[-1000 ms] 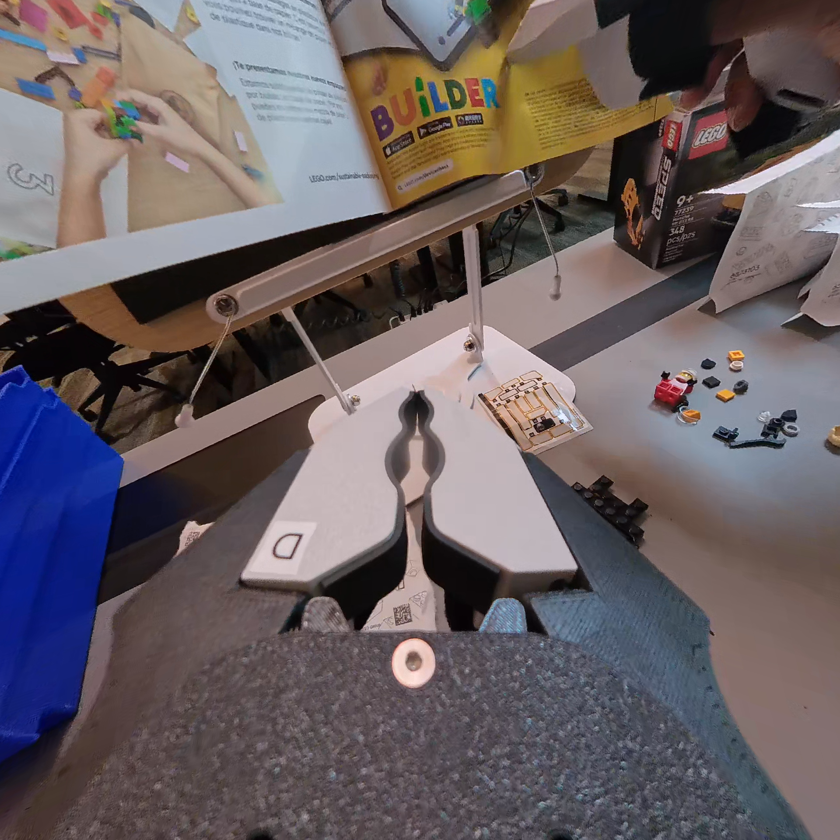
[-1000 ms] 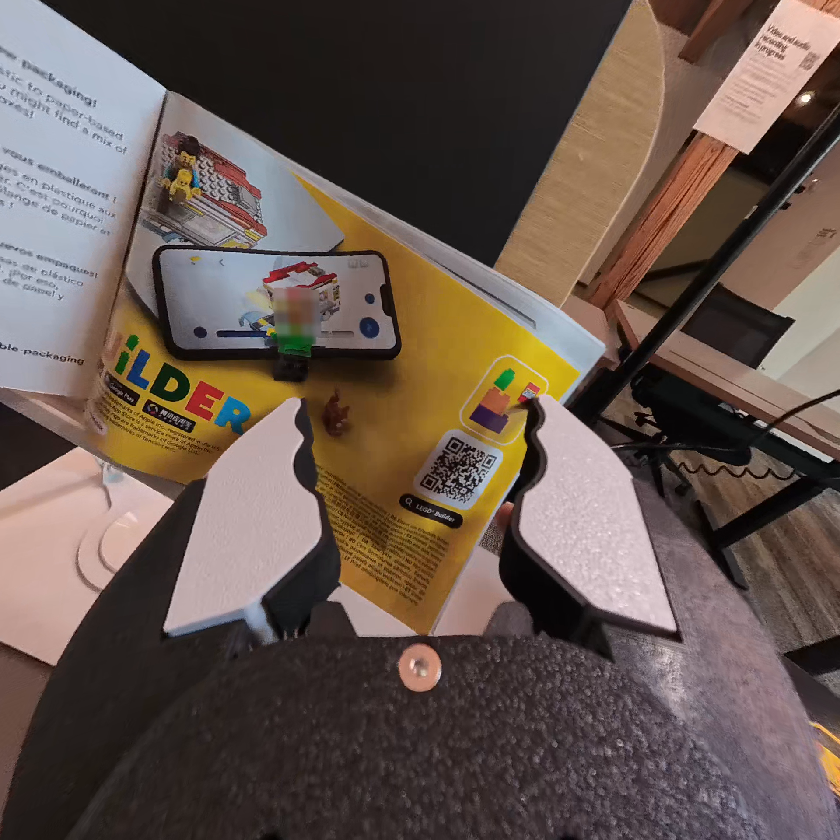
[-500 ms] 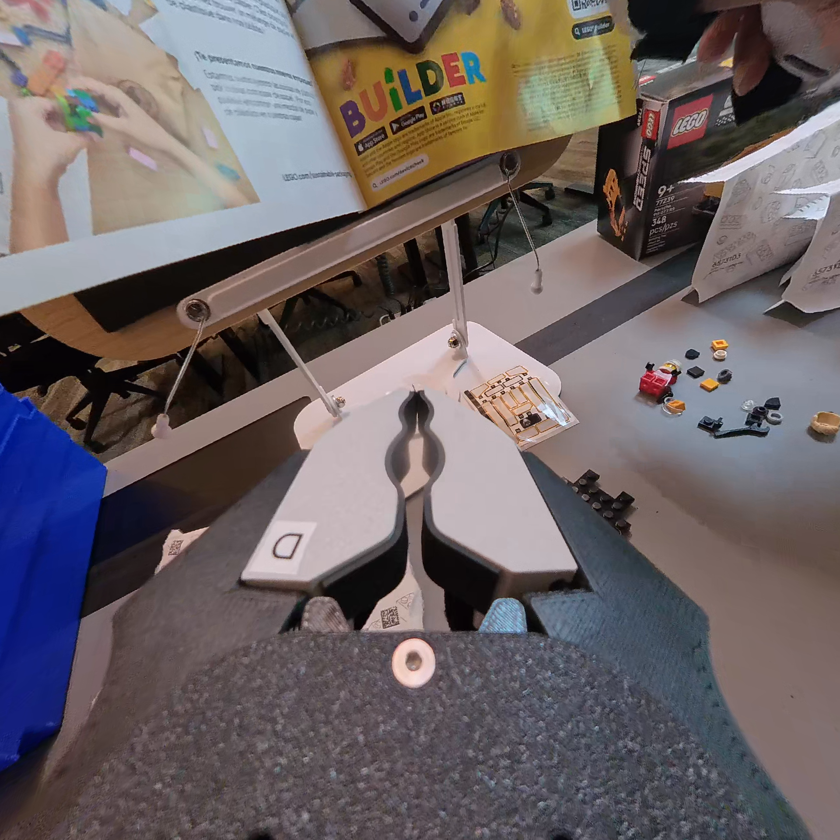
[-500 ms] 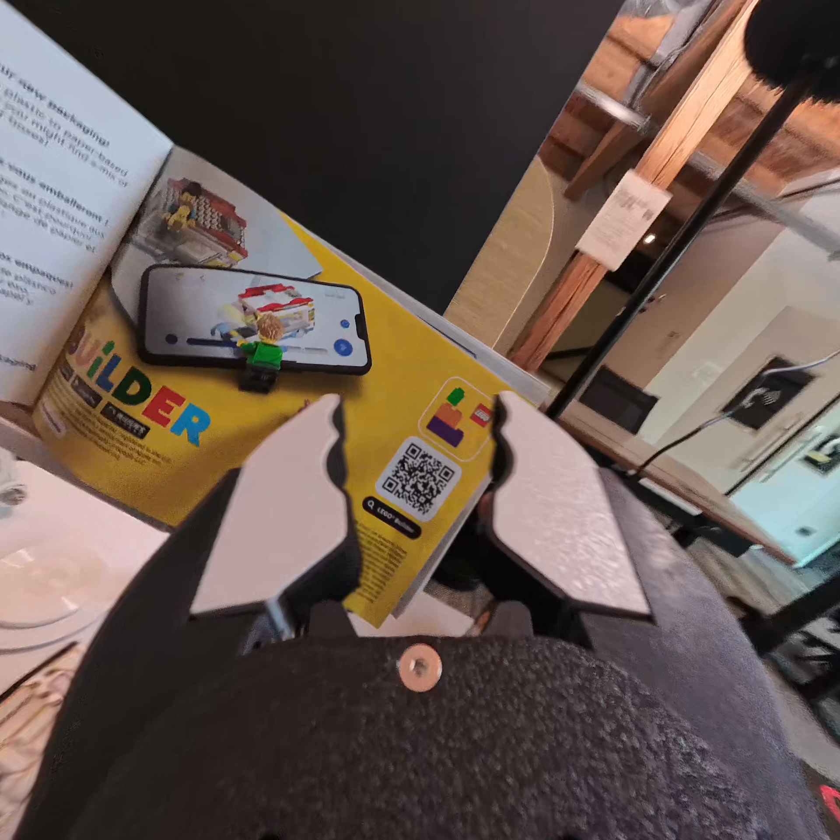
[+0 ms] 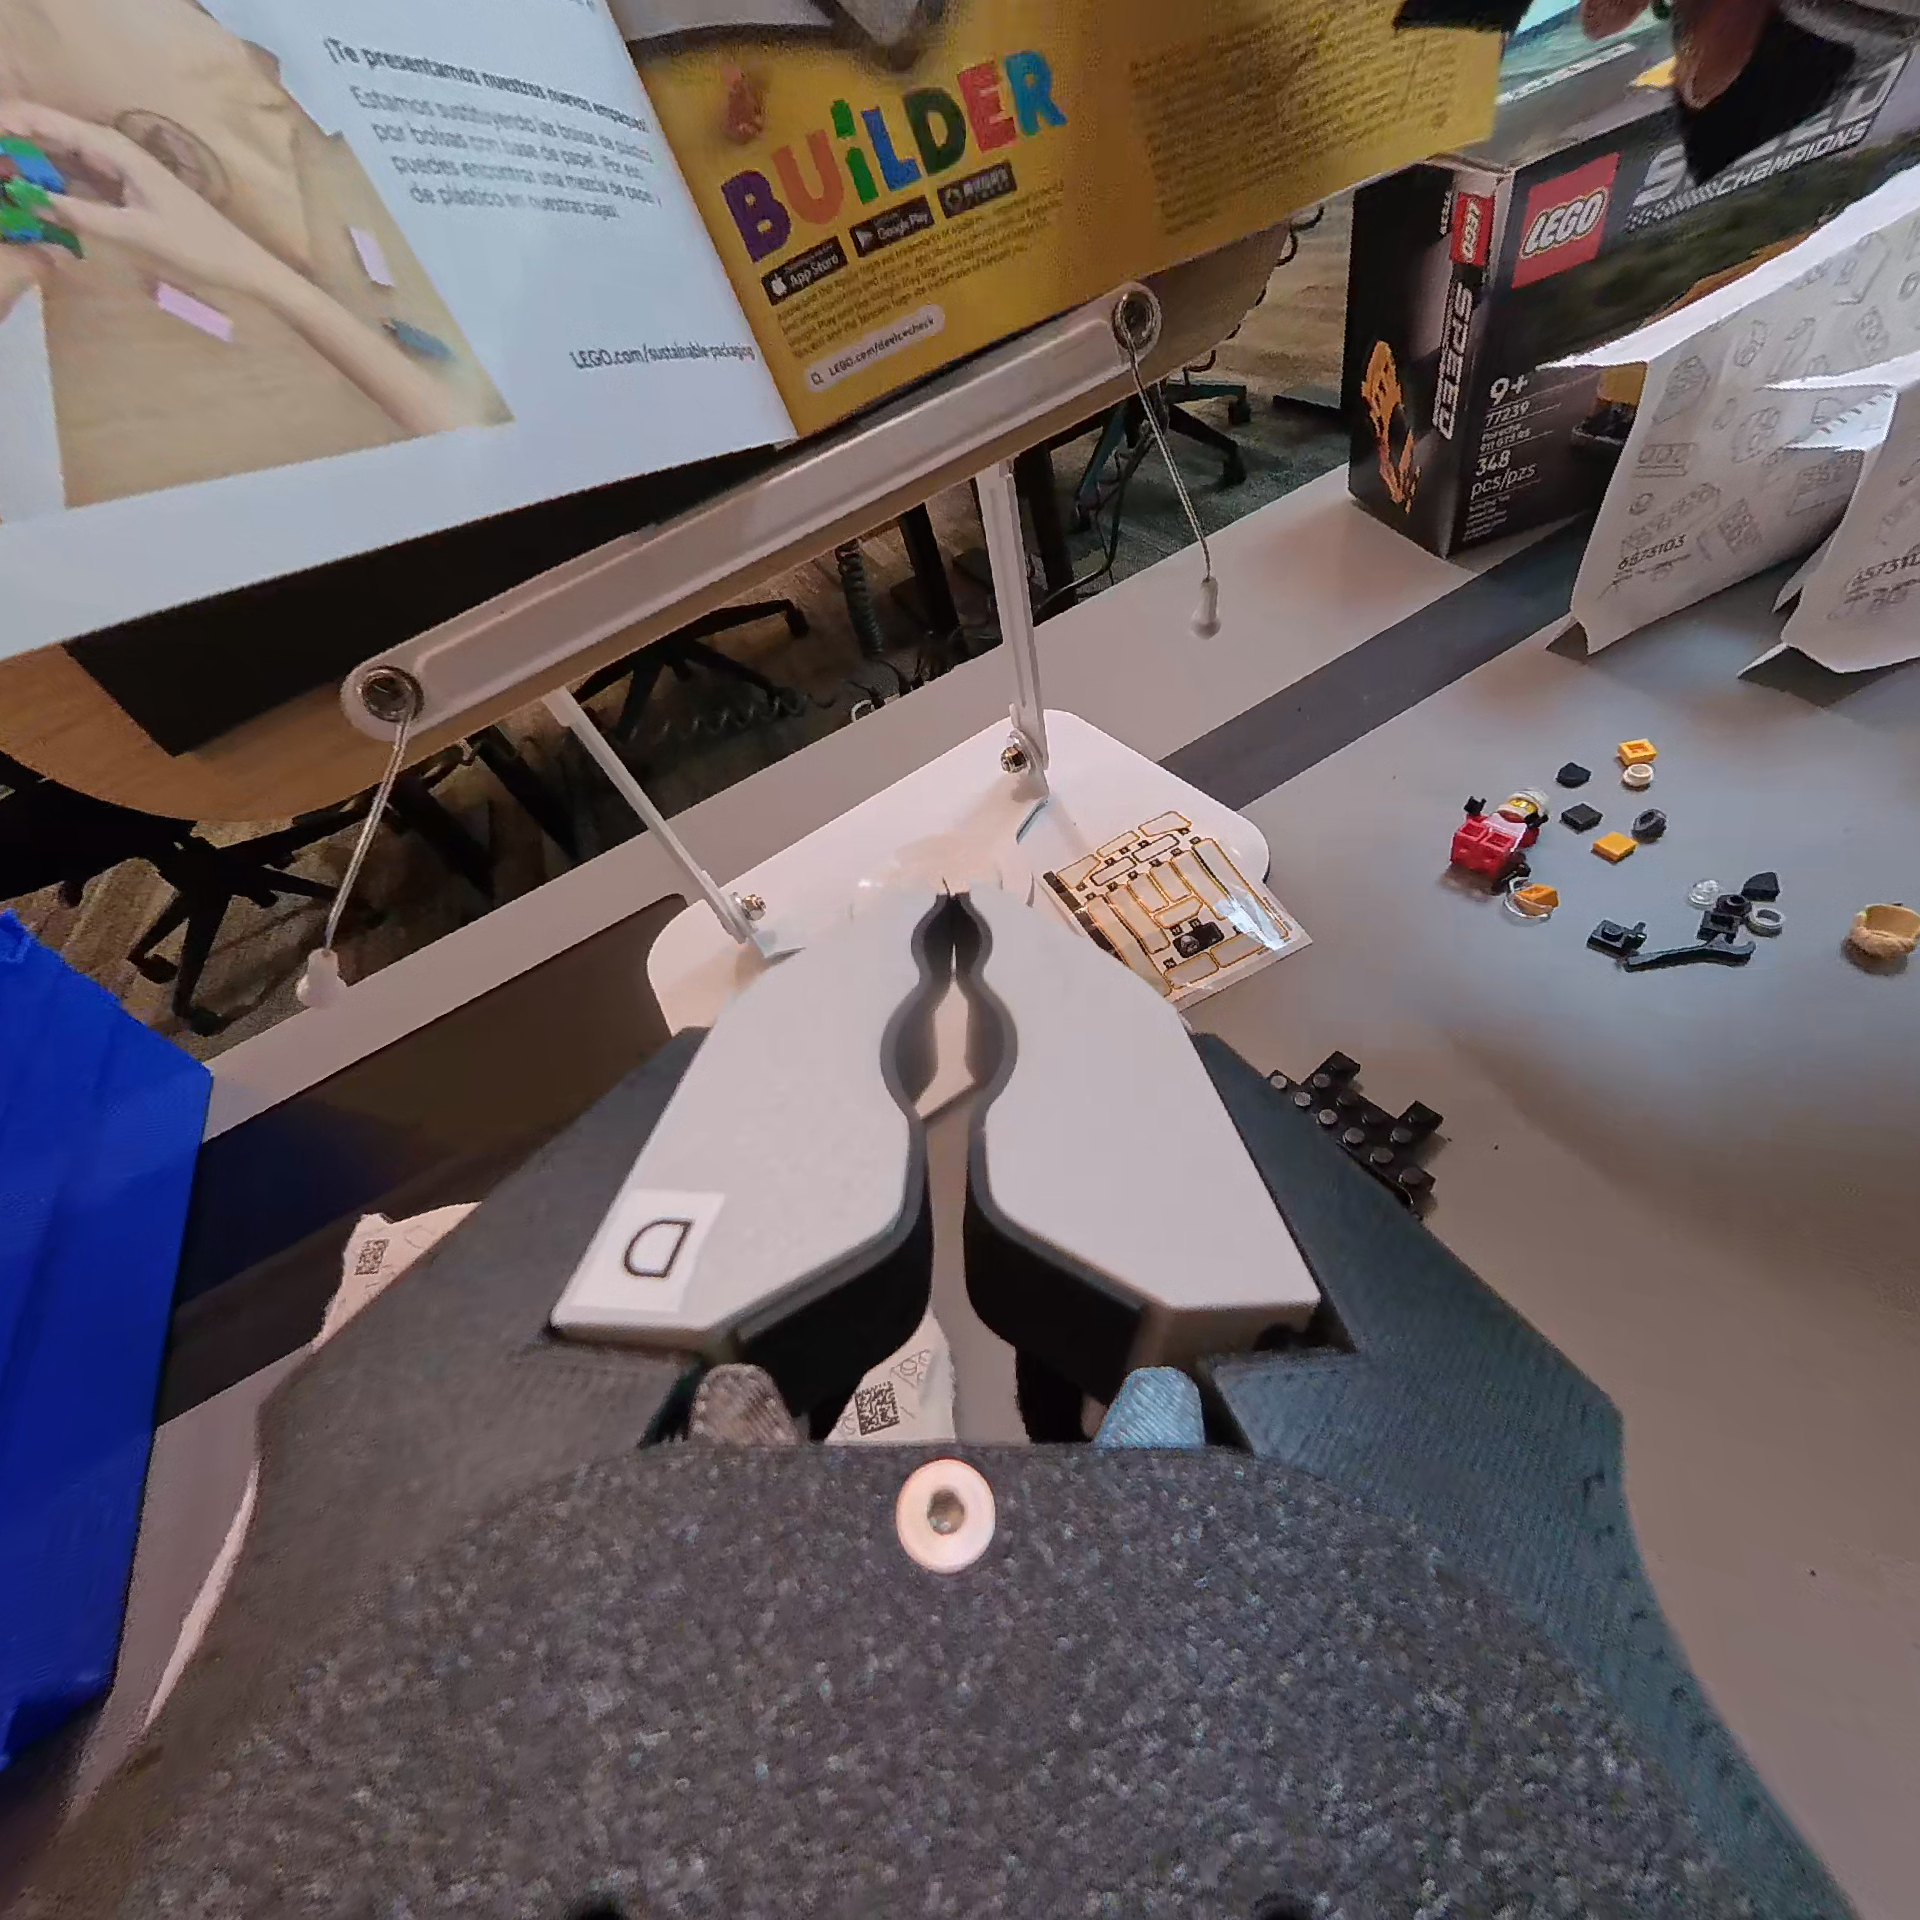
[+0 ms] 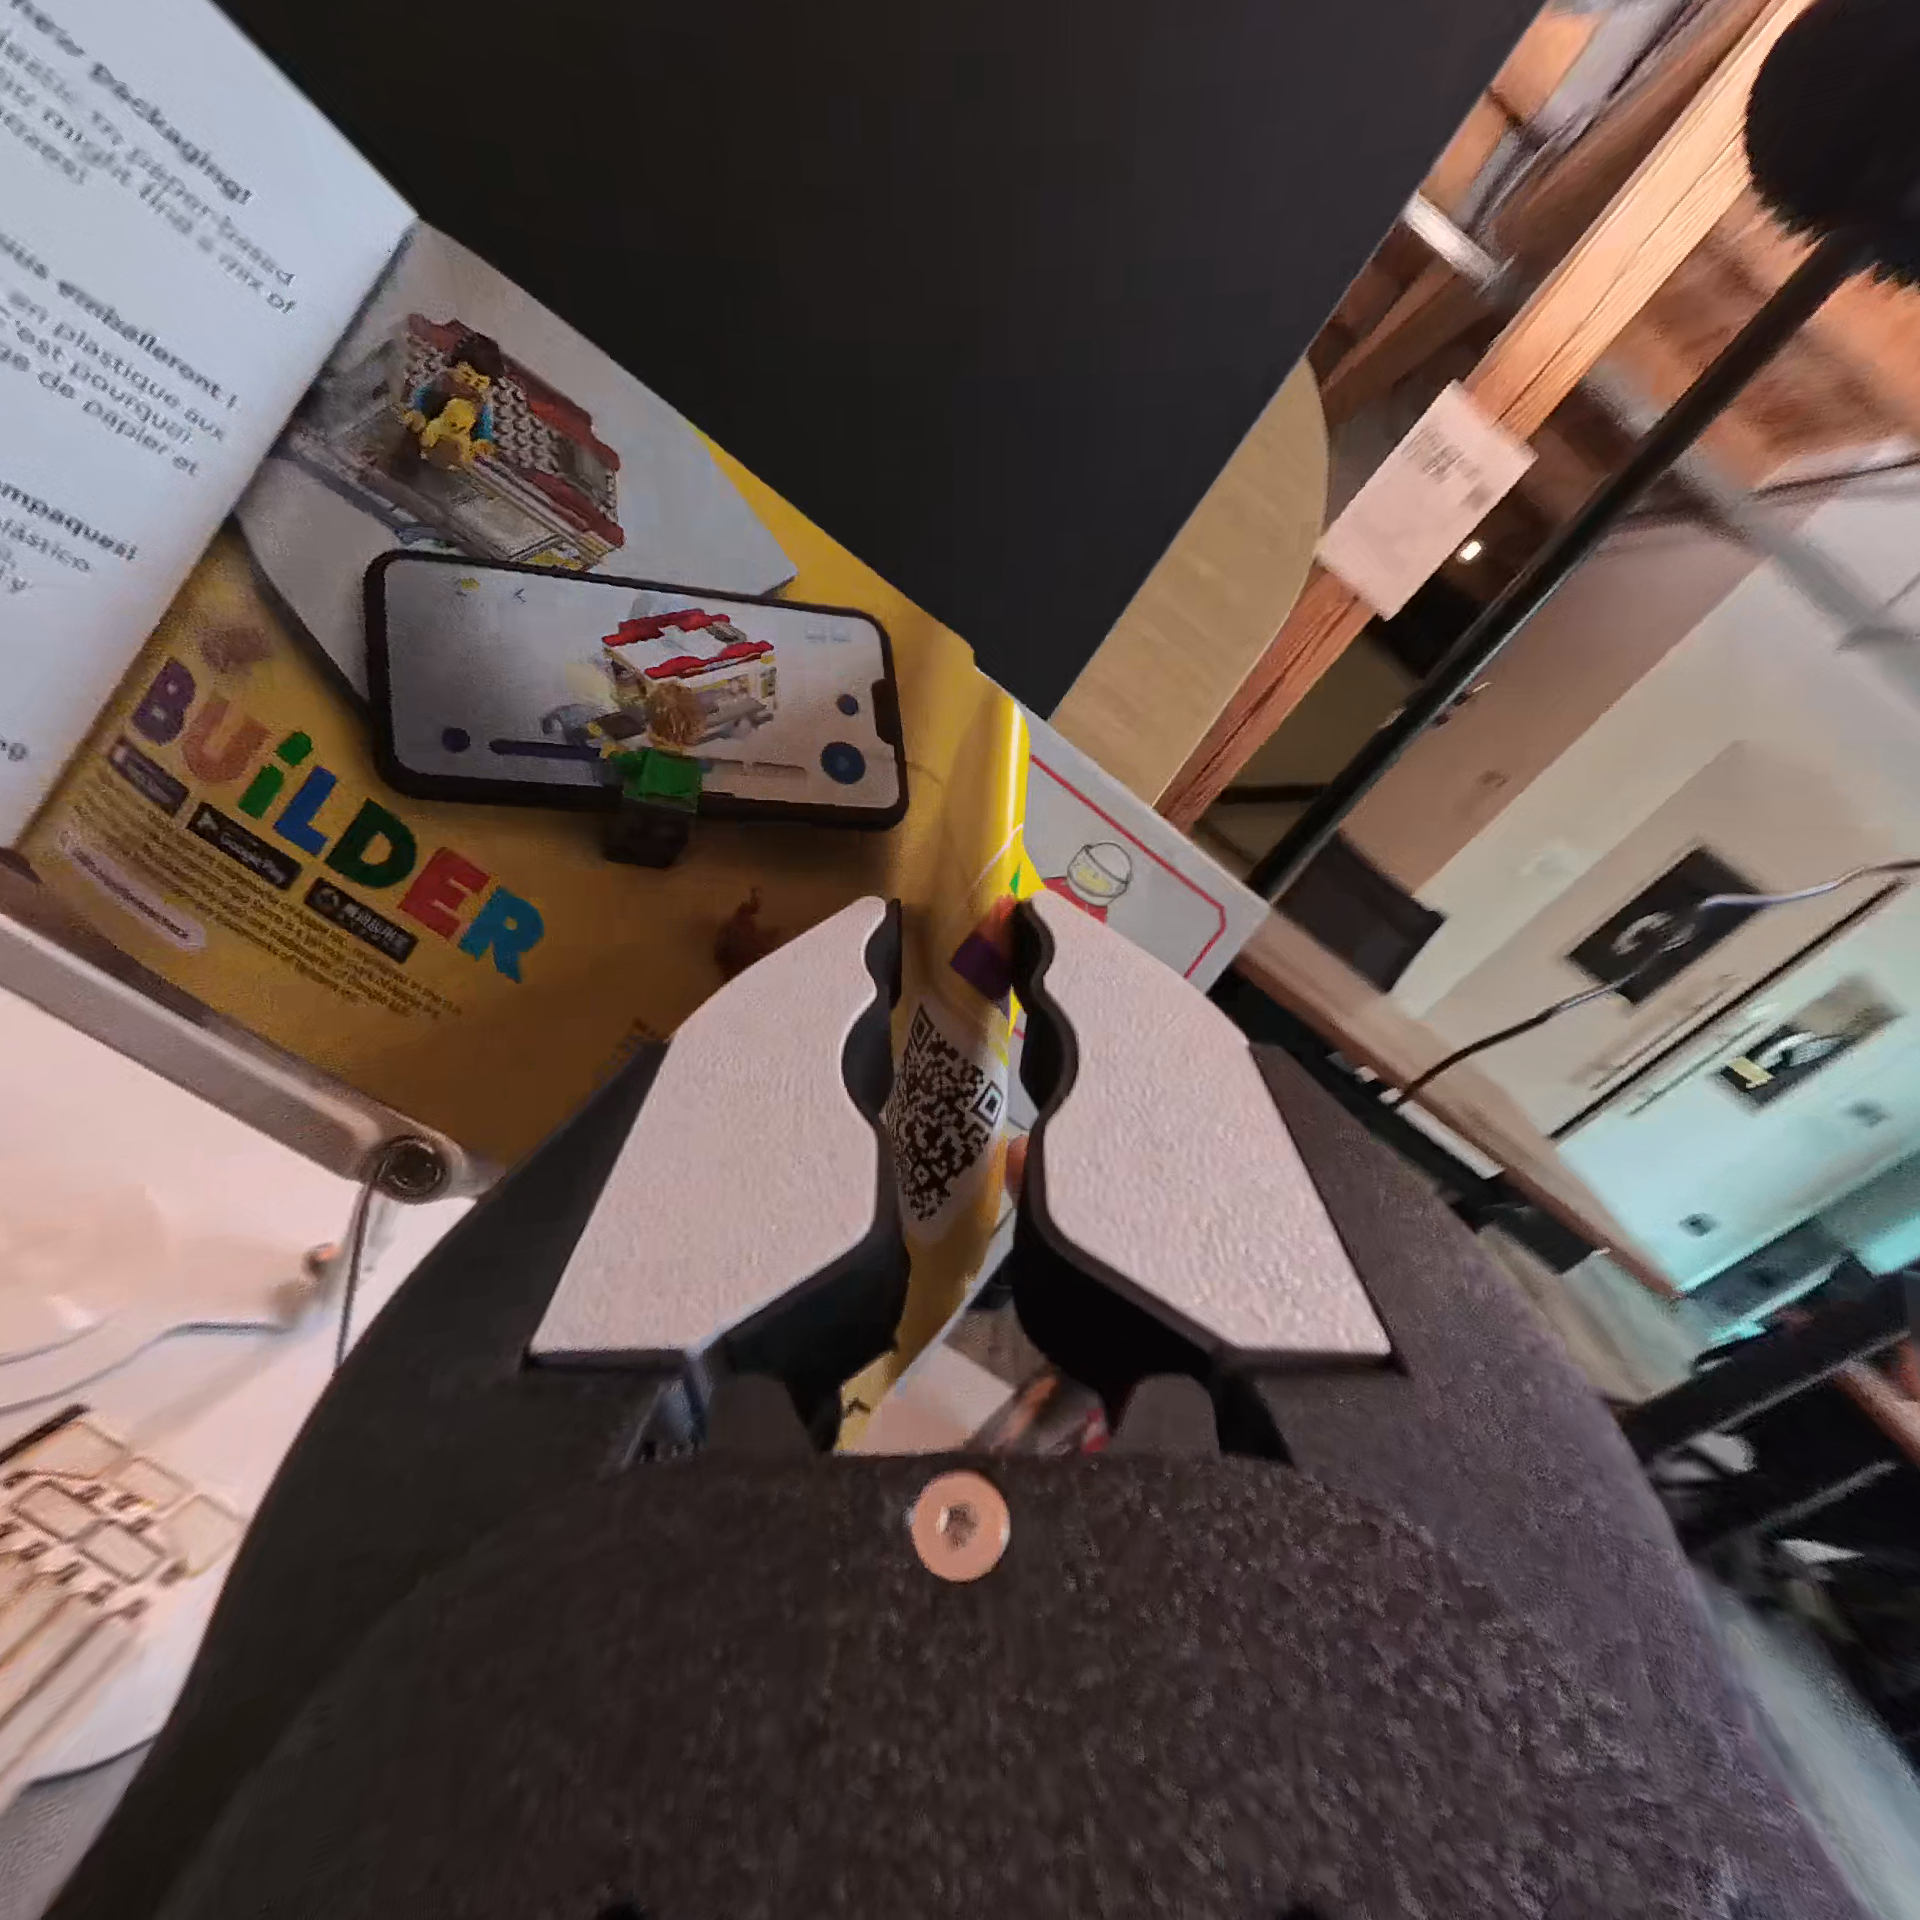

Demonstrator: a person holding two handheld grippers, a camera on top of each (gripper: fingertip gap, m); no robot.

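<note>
An open instruction booklet (image 5: pixel 416 208) rests on a white stand with a metal ledge (image 5: pixel 727 530). My right gripper (image 6: pixel 958 920) has its jaws close together on the right edge of the booklet's yellow page (image 6: pixel 644 977). That edge curls up off the page behind (image 6: pixel 1132 894), which has a red frame. My left gripper (image 5: pixel 951 914) is shut and empty, low over the stand's white base (image 5: pixel 1122 769). It sits just left of a clear sticker sheet (image 5: pixel 1174 904). A hand shows at the top right of the left wrist view (image 5: pixel 1745 83), by the page's edge.
Small loose bricks and a red minifigure (image 5: pixel 1491 836) lie on the grey table (image 5: pixel 1558 1351) to the right. A black plate (image 5: pixel 1361 1127) lies near my left gripper. A dark set box (image 5: pixel 1507 343) and white paper bags (image 5: pixel 1745 468) stand at the back right. A blue bin (image 5: pixel 73 1299) is at the left. Across from one pair of fingers to the other is roughly 25 centimeters. The black plate (image 5: pixel 1361 1127) is about 15 centimeters from my left fingertips and 30 centimeters from my right.
My right gripper's jaws have closed from wide apart to a narrow gap around the yellow page's edge, and the page has lifted. My left gripper stays shut and has drifted slightly.
</note>
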